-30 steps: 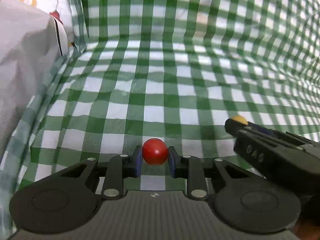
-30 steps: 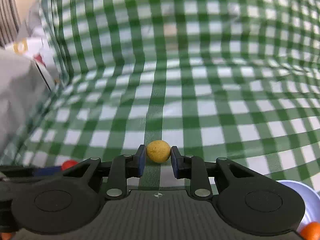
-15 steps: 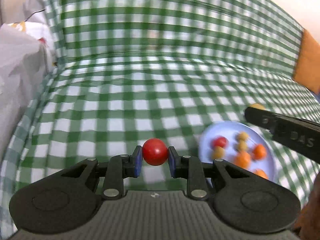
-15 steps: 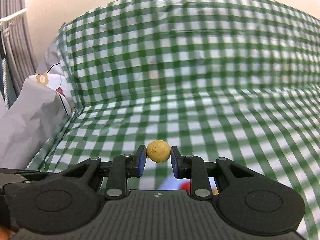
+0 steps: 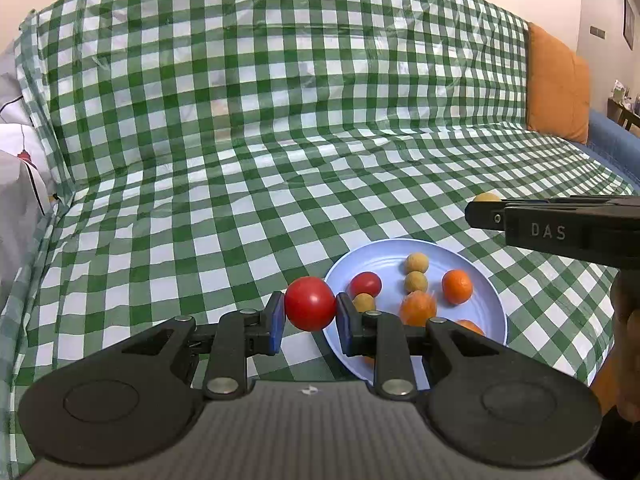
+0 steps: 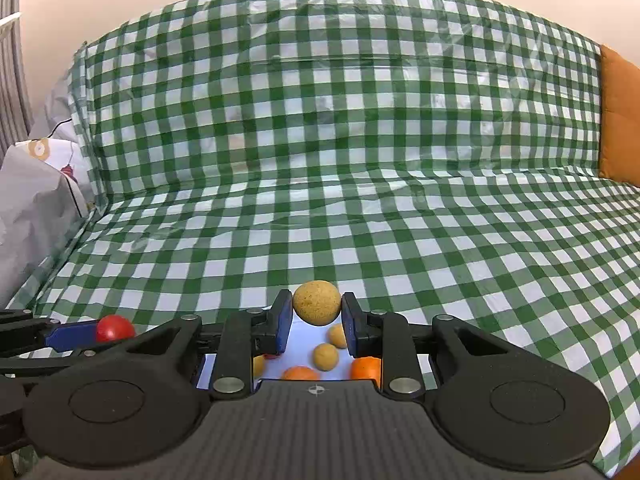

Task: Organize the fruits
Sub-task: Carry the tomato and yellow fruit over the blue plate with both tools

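Observation:
My left gripper (image 5: 310, 312) is shut on a red tomato (image 5: 310, 303), held above the cloth just left of a pale blue plate (image 5: 384, 252). The plate holds several fruits: a red tomato (image 5: 365, 284), small yellow balls (image 5: 416, 263) and oranges (image 5: 457, 286). My right gripper (image 6: 316, 316) is shut on a yellow ball (image 6: 316, 307), held above the same plate (image 6: 304, 334). In the left wrist view the right gripper (image 5: 560, 226) enters from the right, above the plate. In the right wrist view the left gripper's tomato (image 6: 115, 328) shows at the left.
A green-and-white checked cloth (image 5: 280, 140) covers the sofa seat and back. A grey and white pillow (image 6: 32, 208) lies at the left. An orange cushion (image 5: 556, 84) stands at the far right.
Both grippers have lifted and pulled back with their fruits still held. The plate of fruits has come into view below them.

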A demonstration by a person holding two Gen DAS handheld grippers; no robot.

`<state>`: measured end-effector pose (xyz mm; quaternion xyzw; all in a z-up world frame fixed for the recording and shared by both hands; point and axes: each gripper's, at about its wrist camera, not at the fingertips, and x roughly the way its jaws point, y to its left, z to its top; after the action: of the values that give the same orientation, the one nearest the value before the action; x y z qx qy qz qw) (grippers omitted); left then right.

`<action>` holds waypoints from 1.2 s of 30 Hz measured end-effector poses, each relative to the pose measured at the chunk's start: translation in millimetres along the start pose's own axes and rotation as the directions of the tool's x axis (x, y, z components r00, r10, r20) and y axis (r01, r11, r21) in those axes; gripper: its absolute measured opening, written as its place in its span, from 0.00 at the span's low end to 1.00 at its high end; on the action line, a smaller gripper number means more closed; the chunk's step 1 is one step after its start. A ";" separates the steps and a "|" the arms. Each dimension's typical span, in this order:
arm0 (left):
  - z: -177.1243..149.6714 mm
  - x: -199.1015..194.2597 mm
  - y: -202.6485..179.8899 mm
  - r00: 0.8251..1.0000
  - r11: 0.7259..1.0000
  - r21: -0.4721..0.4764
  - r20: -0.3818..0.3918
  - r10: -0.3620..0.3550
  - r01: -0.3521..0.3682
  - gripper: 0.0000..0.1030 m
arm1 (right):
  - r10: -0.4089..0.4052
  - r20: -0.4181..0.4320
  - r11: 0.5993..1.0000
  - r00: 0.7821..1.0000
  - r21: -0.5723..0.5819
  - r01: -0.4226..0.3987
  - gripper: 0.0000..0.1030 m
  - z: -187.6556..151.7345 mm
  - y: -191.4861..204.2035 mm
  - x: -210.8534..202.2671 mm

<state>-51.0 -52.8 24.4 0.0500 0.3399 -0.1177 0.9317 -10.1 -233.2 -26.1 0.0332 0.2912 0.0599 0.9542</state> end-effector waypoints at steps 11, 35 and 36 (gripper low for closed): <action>4.4 12.8 -2.5 0.997 0.995 -0.057 0.005 -0.076 0.076 0.29 | -0.037 -0.025 0.998 0.999 0.041 0.038 0.27 -0.4 -18.1 8.7; -8.6 42.4 -56.2 0.976 0.976 0.035 -0.052 -0.213 0.215 0.29 | -0.028 -0.098 0.999 0.995 0.030 0.032 0.27 0.2 -16.9 30.2; -8.6 42.7 -56.6 0.976 0.976 0.036 -0.051 -0.213 0.215 0.29 | -0.028 -0.098 0.999 0.995 0.029 0.031 0.27 0.4 -16.9 30.9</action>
<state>-39.1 -114.0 -10.5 0.0353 0.3627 -0.2233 0.9041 17.2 -245.8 -44.4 0.0406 0.3389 0.0429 0.9390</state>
